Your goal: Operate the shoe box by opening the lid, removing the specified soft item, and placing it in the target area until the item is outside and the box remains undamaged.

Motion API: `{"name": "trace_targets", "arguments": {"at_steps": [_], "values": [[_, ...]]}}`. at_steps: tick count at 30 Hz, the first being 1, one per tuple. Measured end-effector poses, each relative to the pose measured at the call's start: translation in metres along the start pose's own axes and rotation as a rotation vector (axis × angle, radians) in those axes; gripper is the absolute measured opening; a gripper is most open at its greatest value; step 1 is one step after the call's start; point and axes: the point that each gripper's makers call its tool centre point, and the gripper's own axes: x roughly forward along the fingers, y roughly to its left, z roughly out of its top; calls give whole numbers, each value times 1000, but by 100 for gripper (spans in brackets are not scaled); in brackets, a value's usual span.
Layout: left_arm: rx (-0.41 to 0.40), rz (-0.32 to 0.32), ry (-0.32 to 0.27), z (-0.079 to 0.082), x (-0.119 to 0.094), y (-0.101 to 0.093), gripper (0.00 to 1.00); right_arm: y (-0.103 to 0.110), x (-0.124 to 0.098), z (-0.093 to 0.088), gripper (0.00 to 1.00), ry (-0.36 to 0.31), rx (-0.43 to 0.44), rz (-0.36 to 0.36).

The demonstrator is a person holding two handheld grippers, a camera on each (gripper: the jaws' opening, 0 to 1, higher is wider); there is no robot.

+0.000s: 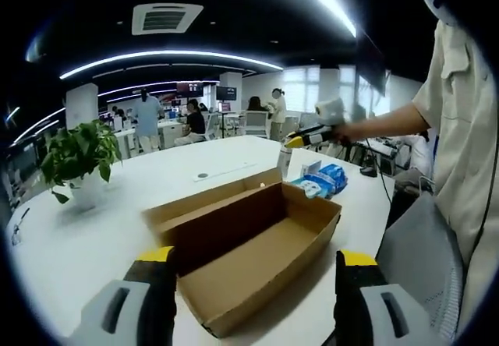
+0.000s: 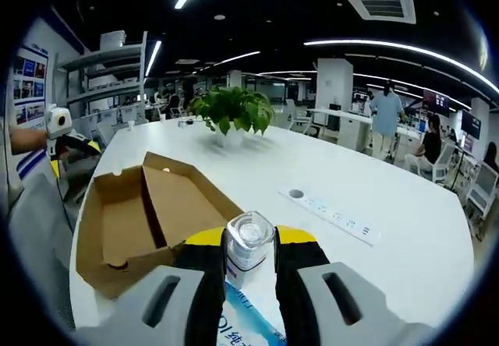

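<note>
Shoe box (image 1: 249,252) sits open on the white tabletop (image 1: 117,229), lid flap back, looks empty inside; blue soft pack (image 1: 323,181) lies just beside its far end. Risk: your right tongs (image 2: 249,256) are clamped on a clear bottle (image 2: 249,245) w/ the pack below, so a swing could knock box or bottle. Left tongs (image 1: 253,303) spread wide over the box, holding nothing

Open box (image 1: 249,256) with bare floor, clear from above, bottle (image 2: 249,246) and blue packs (image 1: 323,181) crowding its far end, plant (image 1: 78,155) well apart, wide bare desk (image 2: 374,198) beyond
</note>
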Motion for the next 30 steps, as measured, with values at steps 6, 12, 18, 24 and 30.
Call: {"name": "trace_targets", "arguments": {"at_steps": [6, 12, 18, 24, 30], "values": [[-13, 21, 8, -6, -4, 5, 85, -11, 2, -15, 20, 45, -19, -10], [-23, 36, 17, -12, -5, 9, 84, -14, 1, -31, 21, 106, -80, -21], [-32, 48, 20, -16, -5, 11, 82, -20, -2, -45, 21, 157, -152, -54], [-37, 51, 23, -20, -6, 9, 82, -26, -4, -53, 22, 182, -167, -76], [-47, 61, 26, -23, -5, 11, 81, -32, -8, -56, 22, 192, -145, -105]]}}
